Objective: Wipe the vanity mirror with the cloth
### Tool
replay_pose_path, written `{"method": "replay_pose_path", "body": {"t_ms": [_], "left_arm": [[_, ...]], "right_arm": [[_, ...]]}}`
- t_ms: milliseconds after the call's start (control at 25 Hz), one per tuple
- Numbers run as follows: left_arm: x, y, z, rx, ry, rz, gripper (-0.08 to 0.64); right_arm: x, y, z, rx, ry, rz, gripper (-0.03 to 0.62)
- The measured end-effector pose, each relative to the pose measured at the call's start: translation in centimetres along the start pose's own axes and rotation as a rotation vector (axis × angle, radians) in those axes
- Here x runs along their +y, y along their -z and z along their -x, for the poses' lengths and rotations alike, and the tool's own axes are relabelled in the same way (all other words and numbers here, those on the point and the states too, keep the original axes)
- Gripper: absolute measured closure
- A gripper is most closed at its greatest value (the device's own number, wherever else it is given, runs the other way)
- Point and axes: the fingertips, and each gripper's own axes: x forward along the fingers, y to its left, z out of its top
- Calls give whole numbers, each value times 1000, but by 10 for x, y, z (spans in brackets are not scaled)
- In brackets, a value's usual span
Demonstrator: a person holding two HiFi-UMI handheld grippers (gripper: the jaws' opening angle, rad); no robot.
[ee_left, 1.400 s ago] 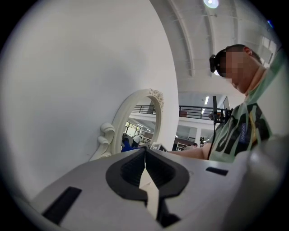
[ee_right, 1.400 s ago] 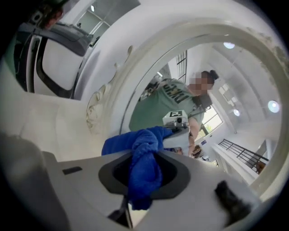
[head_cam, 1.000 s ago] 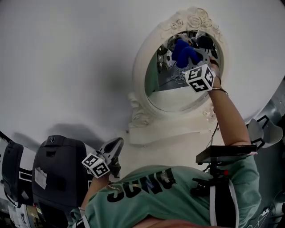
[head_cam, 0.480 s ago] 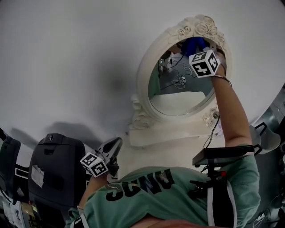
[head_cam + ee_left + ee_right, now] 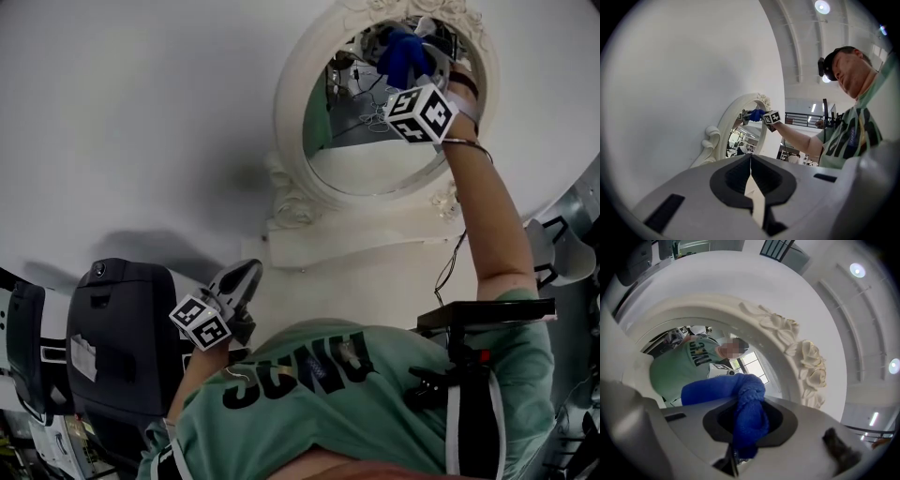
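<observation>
The vanity mirror (image 5: 370, 155) is an oval glass in a white frame (image 5: 292, 103) carved with roses, standing on a white top. My right gripper (image 5: 409, 58) is shut on a bunched blue cloth (image 5: 401, 52) and presses it against the upper part of the glass. In the right gripper view the cloth (image 5: 749, 411) fills the shut jaws in front of the rose carving (image 5: 808, 364). My left gripper (image 5: 240, 284) hangs low by my body, shut and empty. From the left gripper view, the mirror (image 5: 743, 136) and the cloth (image 5: 756, 114) show far ahead.
A black case (image 5: 112, 347) stands at the lower left, close to the left gripper. The mirror's white base (image 5: 356, 251) juts toward me. A black clamp rig (image 5: 483, 314) sits on my chest, and grey chair parts (image 5: 562, 258) lie at the right edge.
The right gripper has carried the cloth up the glass, from the upper middle to near the top of the frame. The left gripper has stayed where it was.
</observation>
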Motion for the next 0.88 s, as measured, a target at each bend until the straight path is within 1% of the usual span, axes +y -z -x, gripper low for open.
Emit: {"method": "replay_pose_path", "body": {"t_ms": [160,320,440,600,760,880], "left_arm": [[2,3,2,20,-22,20,548],[2,6,-2,40,-26,24,548],[0,9,-6,65,-29,24,548],[3,11,-4,89,-57,27,548],[10,15,-1,98,-89,36,548],[11,16,0,103,-103,36,548]], "right_arm": [[67,33,18,12,-59,6,523],[144,69,39,30,-145,-14,523],[200,96,54,37,-193,-21,523],[270,129,72,68,-283,-27,523],[330,157,87,97,-366,16,522],[376,182,98,148,-460,58,518]]}}
